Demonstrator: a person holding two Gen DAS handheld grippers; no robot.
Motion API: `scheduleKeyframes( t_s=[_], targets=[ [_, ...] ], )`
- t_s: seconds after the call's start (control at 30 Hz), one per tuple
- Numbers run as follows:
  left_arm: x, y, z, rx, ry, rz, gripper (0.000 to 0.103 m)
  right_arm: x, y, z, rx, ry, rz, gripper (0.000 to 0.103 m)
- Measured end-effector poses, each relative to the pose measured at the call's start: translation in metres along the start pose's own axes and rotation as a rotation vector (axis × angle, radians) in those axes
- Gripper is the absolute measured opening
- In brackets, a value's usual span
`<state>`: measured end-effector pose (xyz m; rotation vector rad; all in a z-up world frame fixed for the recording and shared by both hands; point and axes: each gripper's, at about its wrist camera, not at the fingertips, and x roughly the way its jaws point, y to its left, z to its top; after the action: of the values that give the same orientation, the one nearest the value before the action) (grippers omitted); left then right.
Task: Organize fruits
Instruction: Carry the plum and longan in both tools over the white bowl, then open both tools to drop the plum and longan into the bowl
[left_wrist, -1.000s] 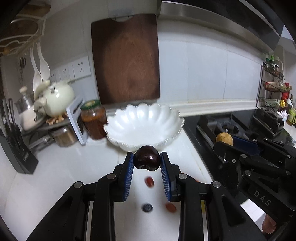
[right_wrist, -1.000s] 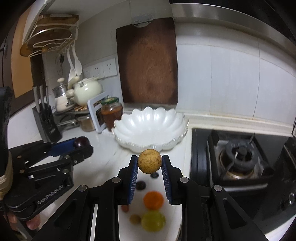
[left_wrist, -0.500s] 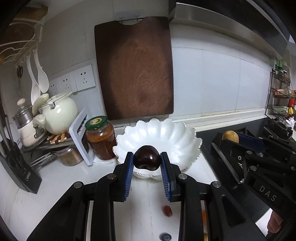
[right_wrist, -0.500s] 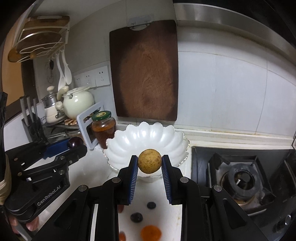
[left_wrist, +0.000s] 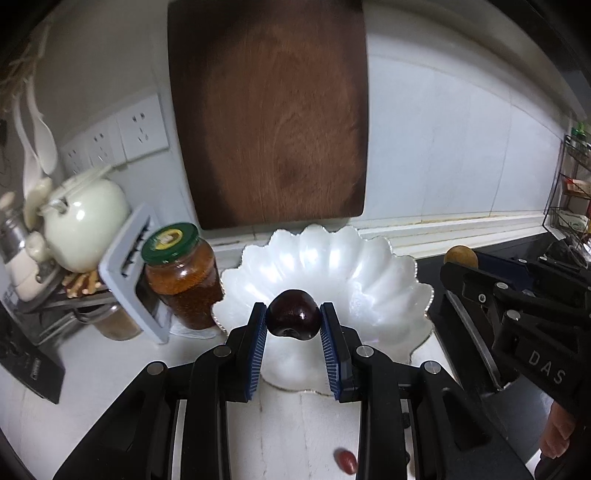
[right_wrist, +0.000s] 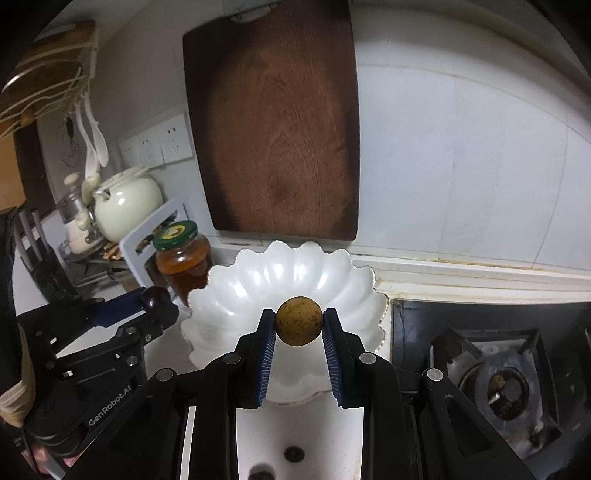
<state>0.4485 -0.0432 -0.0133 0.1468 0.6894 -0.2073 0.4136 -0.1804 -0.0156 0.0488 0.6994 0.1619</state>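
both tongs have travelled toward the back edge of the worktop since the earlier frames, so the white scalloped bowl (left_wrist: 373, 280) now sits directly beneath their tips instead of well ahead, and the loose fruits near the front edge have mostly slid out of sight. the left tongs (left_wrist: 293, 321) stay pinched on a dark red cherry (left_wrist: 293, 319), blue pads pressing both its sides; the right tongs (right_wrist: 299, 326) stay pinched on a round, speckled tan fruit (right_wrist: 299, 320), probably a longan. neither fruit has any long axis to mind. what matters for the coming move is that each fruit hangs above the bowl's near half, tilted down toward its hollow, with the left tongs nearer the jar (left_wrist: 181, 275) side and the right tongs nearer the stove (right_wrist: 506, 384) side. both look about equally close to the bowl, so release seems the likely next step, each fruit dropping straight into it. a small red fruit (left_wrist: 346, 459) and dark berries (right_wrist: 293, 453) remain on the worktop (left_wrist: 284, 435) near the front edge.
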Motion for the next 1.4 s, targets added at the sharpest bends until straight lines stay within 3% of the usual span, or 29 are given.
scheduleKeyframes(
  t_s=[0.27, 0.5, 0.8, 0.9, 1.03, 1.4],
  targets=[
    [0.055, 0.005, 0.011, 0.013, 0.076, 0.023, 0.029, 0.053, -0.008, 0.006, 0.007, 0.107, 0.019, 0.027],
    [0.105, 0.018, 0.017, -0.033, 0.211, -0.009, 0.029, 0.103, -0.012, 0.006, 0.025, 0.209, 0.037, 0.028],
    [0.139, 0.026, 0.009, -0.04, 0.296, -0.013, 0.03, 0.14, -0.011, 0.001, 0.022, 0.294, 0.022, 0.028],
    [0.142, 0.026, 0.007, -0.032, 0.291, -0.013, 0.03, 0.145, -0.012, 0.001, 0.023, 0.309, 0.005, 0.03],
    [0.14, 0.028, 0.007, -0.049, 0.284, -0.01, 0.05, 0.142, -0.01, 0.002, 0.011, 0.303, -0.014, 0.048],
    [0.085, 0.027, 0.006, -0.066, 0.178, 0.026, 0.054, 0.1, -0.009, 0.0, 0.018, 0.237, -0.045, 0.048]
  ],
)
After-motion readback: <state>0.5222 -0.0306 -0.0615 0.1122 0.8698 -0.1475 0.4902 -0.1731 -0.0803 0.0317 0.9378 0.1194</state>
